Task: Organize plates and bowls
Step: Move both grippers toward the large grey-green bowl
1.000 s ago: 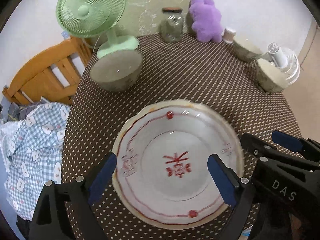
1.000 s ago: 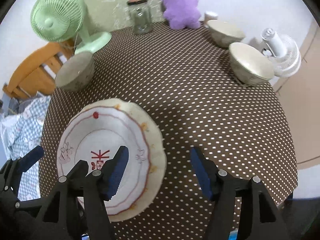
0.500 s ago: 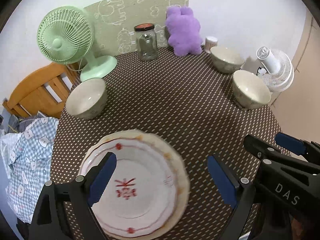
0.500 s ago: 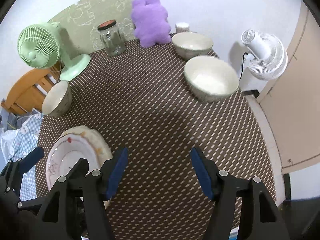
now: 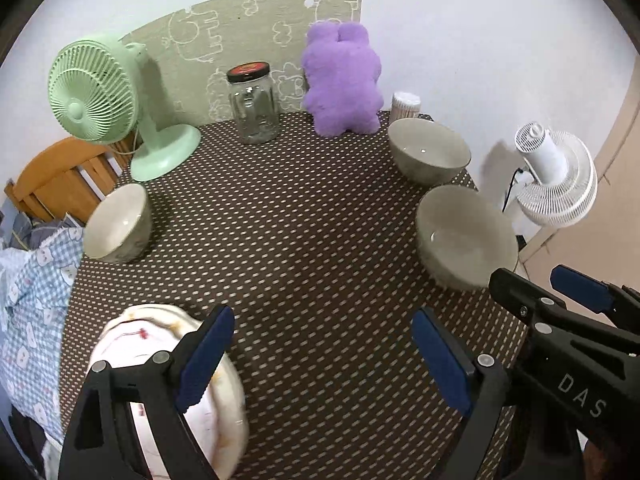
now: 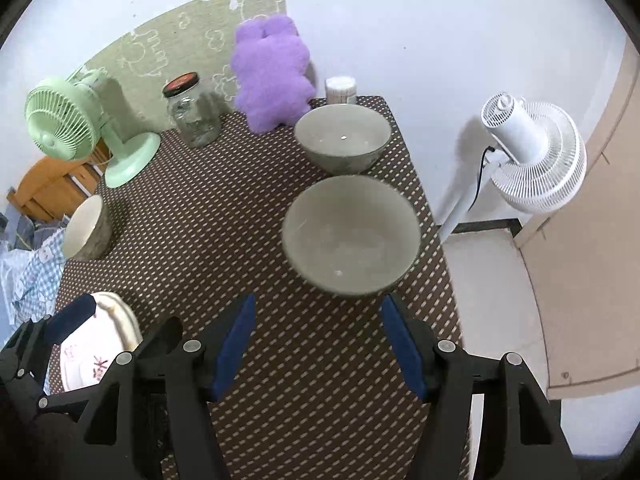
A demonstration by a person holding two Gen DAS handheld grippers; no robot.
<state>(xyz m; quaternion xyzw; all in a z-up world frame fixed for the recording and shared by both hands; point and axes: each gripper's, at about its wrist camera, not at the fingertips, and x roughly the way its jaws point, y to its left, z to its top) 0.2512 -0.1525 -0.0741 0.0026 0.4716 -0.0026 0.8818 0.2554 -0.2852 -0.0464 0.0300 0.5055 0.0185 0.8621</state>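
Near left, the plates (image 5: pixel 160 360) lie stacked, maybe two, on the dotted table (image 5: pixel 312 248). The left gripper (image 5: pixel 320 360), wide and just narrowing slightly, holds nothing. The right gripper (image 6: pixel 316 344) gapes empty just short of the nearest bowl (image 6: pixel 352 236).

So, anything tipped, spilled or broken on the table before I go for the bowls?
One thing: the bowl by the green fan lies tipped on its side, mouth facing sideways. The two bowls on the other side stand upright. The plates sit stacked at the near edge. No spills or breaks visible.
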